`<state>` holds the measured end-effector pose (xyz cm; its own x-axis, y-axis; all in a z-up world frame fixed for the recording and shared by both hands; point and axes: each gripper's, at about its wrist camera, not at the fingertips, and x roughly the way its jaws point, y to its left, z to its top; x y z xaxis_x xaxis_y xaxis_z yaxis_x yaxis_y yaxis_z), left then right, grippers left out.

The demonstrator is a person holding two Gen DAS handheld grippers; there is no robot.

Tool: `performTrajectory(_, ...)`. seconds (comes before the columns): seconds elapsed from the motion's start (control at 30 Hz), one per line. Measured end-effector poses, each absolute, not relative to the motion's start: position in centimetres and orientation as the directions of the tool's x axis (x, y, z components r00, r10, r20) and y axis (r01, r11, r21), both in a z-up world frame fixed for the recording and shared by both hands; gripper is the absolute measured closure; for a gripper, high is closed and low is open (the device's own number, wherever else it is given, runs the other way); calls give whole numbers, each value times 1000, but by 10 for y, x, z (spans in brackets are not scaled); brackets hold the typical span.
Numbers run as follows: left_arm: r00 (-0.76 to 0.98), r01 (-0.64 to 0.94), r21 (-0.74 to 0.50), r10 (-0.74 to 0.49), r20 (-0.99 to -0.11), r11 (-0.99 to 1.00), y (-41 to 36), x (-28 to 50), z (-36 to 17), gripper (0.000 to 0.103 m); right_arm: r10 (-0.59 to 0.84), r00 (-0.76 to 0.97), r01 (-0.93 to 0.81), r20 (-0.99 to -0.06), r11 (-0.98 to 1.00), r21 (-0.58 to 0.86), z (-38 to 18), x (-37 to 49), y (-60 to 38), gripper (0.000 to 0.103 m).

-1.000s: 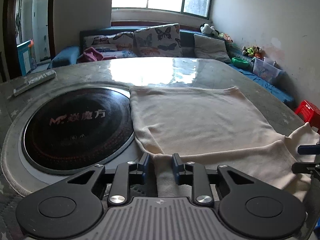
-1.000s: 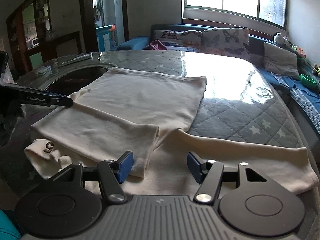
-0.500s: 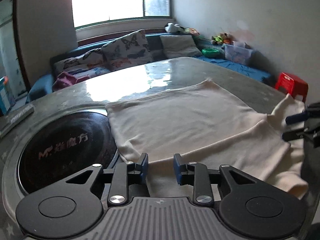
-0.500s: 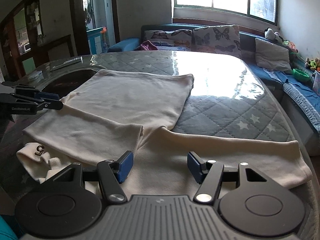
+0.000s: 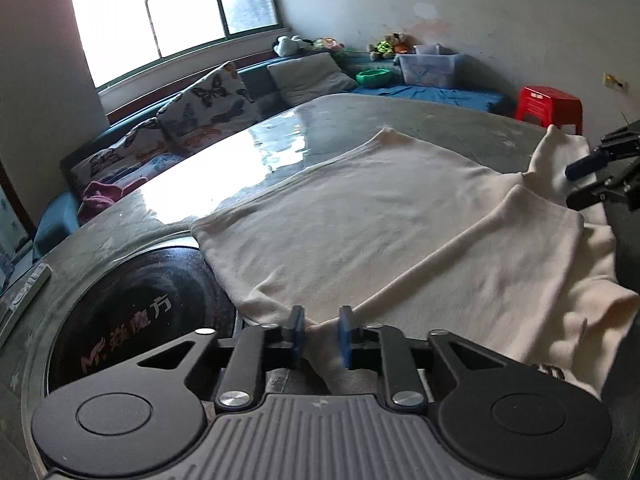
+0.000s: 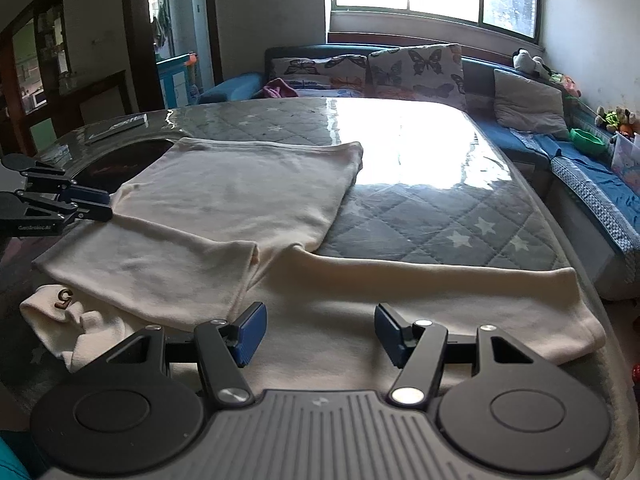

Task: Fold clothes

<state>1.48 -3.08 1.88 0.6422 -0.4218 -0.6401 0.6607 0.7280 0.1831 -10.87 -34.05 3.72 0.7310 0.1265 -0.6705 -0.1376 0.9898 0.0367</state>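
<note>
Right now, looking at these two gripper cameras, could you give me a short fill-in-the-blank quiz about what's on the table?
1. The left gripper has its fingers closed on a bunch of the cream ____.
2. The right gripper hovers over a sleeve with its fingers ____.
3. One sleeve is already folded across the garment; the other sleeve lies ____.
4. The stool beyond the table is ____.

Missing words: sweater; open; unfolded; red

Setting: home living room. Evidence: corner sofa (image 6: 532,136) with butterfly cushions (image 6: 416,68), plush toys (image 5: 390,44), red stool (image 5: 548,104), worktop (image 6: 420,184) with built-in induction hob (image 5: 132,312).
</note>
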Motion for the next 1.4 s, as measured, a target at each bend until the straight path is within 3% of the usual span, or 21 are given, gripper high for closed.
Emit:
performTrajectory(0.3, 655, 627, 93, -458, -601, 774, -6, 13, 33, 91, 104, 719, -110, -687, 993, 36, 30, -108, -346, 41)
performTrajectory(0.57, 656, 588, 100, -401, -640, 803, 1, 17, 22, 90, 96, 720, -104, -687, 994, 31, 28, -105, -346, 38)
performTrajectory(0.83, 703, 507, 55, -376, -604, 860, 8, 15, 41, 87, 93, 720, -105, -688, 994, 24, 29, -105, -344, 39)
performTrajectory(0.97, 682, 568, 33, -449, -578, 822, -6, -5, 49, 87, 116, 742, -137, -660, 990, 20, 42, -105, -335, 39)
performTrajectory(1.13, 631, 625, 23, -488, -603, 781, -23, -21, 38, 87, 187, 756, -232, -627, 973, 11, 55, -103, -311, 39)
performTrajectory(1.4, 618, 605, 32, -444, -648, 796, -18, -25, 25, 87, 191, 722, -277, -665, 961, -24, 33, -96, -290, 39)
